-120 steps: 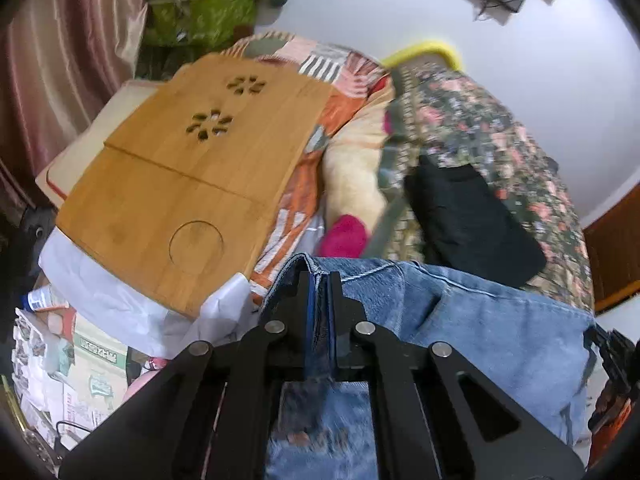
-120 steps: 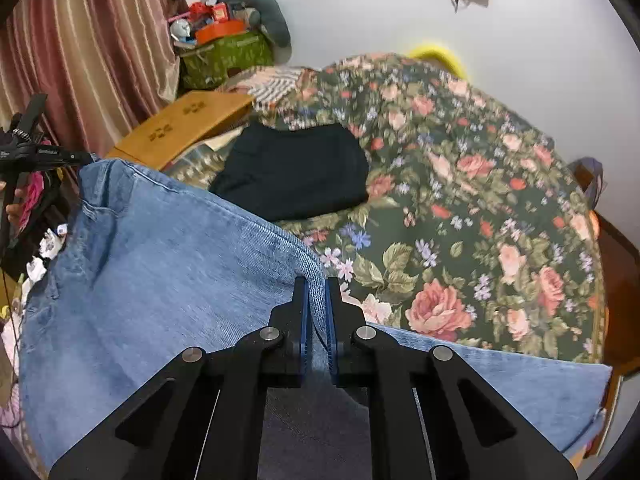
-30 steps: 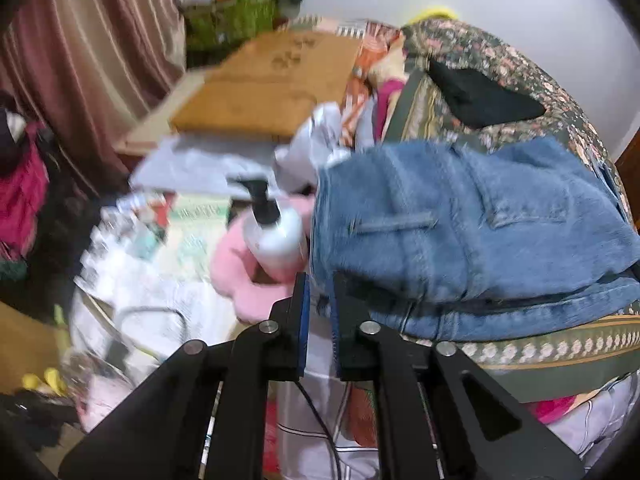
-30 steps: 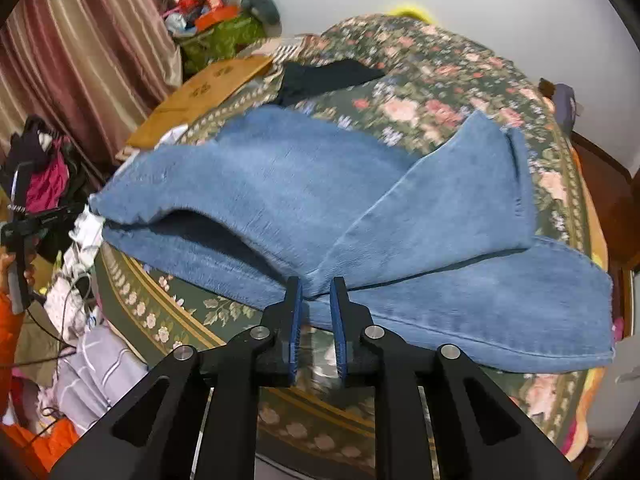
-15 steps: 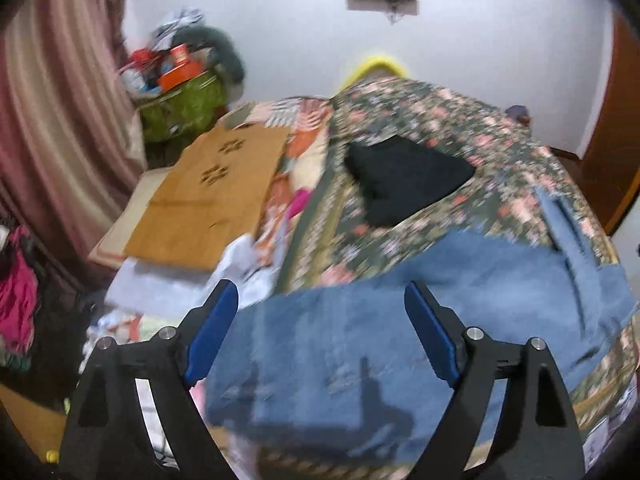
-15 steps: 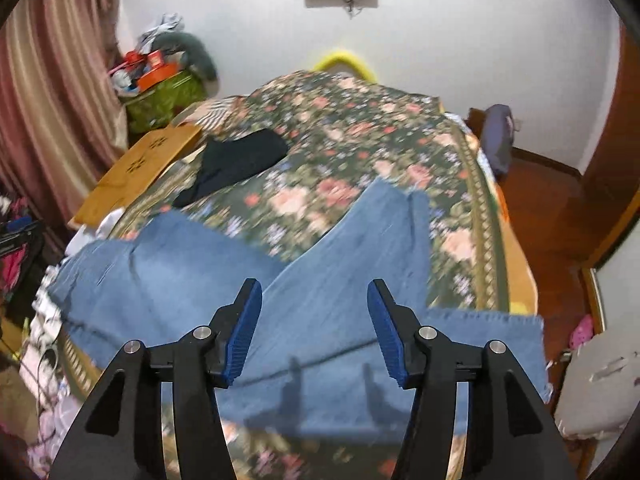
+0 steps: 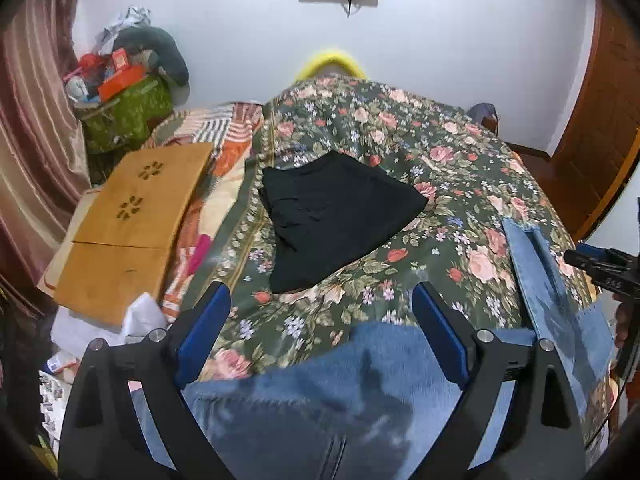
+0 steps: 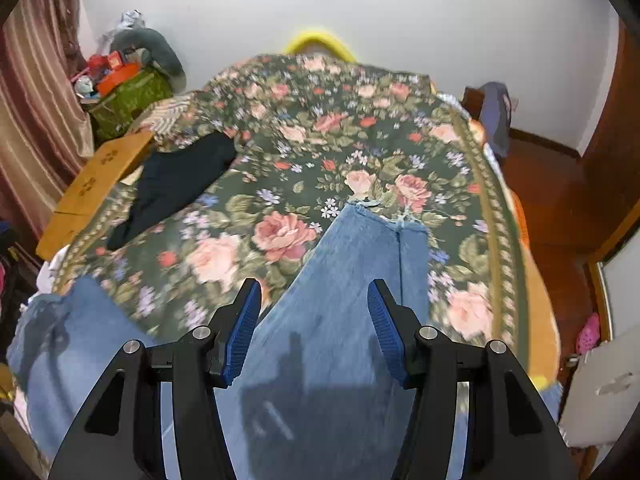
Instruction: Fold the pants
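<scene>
Blue jeans (image 7: pixel 320 404) lie on the near part of the floral bedspread (image 7: pixel 400 148). One leg (image 8: pixel 360 264) is folded back up toward the bed's middle, its frayed hem at the far end. My left gripper (image 7: pixel 320 320) is open and empty above the waist end. My right gripper (image 8: pixel 314 316) is open and empty above the folded leg. The right gripper also shows at the right edge of the left wrist view (image 7: pixel 600 268).
A folded black garment (image 7: pixel 336 216) lies on the bed's left-middle. A wooden lap tray (image 7: pixel 128 216) rests left of the bed over clutter. A green basket (image 7: pixel 128 112) with items stands in the far left corner. A wooden door and floor are on the right.
Both grippers have let go of the jeans, opened wide and lifted above them. The jeans now lie on the bed with one leg folded over.
</scene>
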### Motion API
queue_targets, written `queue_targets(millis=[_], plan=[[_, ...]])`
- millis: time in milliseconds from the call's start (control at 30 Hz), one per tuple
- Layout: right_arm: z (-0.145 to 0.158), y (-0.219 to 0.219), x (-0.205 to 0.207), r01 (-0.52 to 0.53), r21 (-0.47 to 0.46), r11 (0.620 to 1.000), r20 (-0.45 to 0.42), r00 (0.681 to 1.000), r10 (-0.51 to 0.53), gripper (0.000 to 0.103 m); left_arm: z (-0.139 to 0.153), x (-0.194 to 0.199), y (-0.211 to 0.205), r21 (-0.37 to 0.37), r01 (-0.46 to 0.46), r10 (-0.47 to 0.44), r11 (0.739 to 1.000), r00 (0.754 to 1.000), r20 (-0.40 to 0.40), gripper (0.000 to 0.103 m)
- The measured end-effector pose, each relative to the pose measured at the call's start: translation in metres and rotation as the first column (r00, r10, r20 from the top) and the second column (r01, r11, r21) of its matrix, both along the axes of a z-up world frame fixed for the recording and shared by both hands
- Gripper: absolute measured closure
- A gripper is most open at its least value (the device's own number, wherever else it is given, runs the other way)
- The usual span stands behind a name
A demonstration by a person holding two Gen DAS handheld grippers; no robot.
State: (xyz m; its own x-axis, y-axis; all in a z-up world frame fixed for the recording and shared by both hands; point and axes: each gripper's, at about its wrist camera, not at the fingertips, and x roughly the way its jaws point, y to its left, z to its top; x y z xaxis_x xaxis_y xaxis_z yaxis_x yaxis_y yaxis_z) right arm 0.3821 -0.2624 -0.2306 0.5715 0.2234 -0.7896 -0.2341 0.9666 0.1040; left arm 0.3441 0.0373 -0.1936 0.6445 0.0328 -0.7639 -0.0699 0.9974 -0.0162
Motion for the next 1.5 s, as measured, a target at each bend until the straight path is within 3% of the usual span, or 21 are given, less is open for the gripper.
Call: queue_targets(millis=[300,433,600,700,767,833,933,1100,1500], plan=[[-0.054,0.006,0.07,0.012,-0.008,1.0,-0.072,0.997,-0.012,0.052,-0.049,0.057,0.005,-0.031,-0.045,0.041,0.999,0.993,-0.107,0.01],[-0.072,0.001,0.087,0.038,-0.025,0.999,-0.08,0.996,-0.04,0.052,-0.064,0.066,0.005,-0.048,-0.049,0.042,0.998,0.99,-0.132,0.01],[-0.084,-0.001,0.098,0.017,0.027,0.999,-0.105,0.994,-0.014,0.053,-0.075,0.07,-0.001,-0.029,-0.036,0.032,0.999,0.988,-0.152,0.01],[-0.087,-0.001,0.097,0.007,0.057,0.998,-0.109,0.994,-0.001,0.061,-0.078,0.069,-0.007,-0.006,-0.019,0.018,1.0,0.988,-0.153,0.01],[-0.087,0.002,0.096,-0.009,0.055,0.998,-0.111,0.994,0.015,0.082,-0.079,0.066,-0.01,-0.014,-0.016,0.014,1.0,0.988,-0.155,0.01],[-0.087,0.007,0.098,-0.012,0.027,1.0,-0.113,0.993,0.015,0.092,-0.08,0.065,-0.013,-0.018,-0.013,0.01,1.0,0.987,-0.161,0.01],[-0.085,0.005,0.099,-0.012,0.018,1.0,-0.122,0.992,0.014,0.096,-0.078,0.059,-0.018,-0.021,-0.005,0.001,1.0,0.985,-0.17,0.01],[-0.06,-0.018,0.085,0.039,0.07,0.997,-0.1,0.994,-0.032,0.097,-0.071,0.044,-0.027,0.0,0.023,-0.022,1.0,0.983,-0.18,0.01],[0.074,-0.131,-0.006,0.173,0.114,0.978,0.104,0.977,-0.185,0.097,-0.063,-0.03,-0.076,0.043,0.156,-0.141,0.987,0.961,-0.238,0.01]])
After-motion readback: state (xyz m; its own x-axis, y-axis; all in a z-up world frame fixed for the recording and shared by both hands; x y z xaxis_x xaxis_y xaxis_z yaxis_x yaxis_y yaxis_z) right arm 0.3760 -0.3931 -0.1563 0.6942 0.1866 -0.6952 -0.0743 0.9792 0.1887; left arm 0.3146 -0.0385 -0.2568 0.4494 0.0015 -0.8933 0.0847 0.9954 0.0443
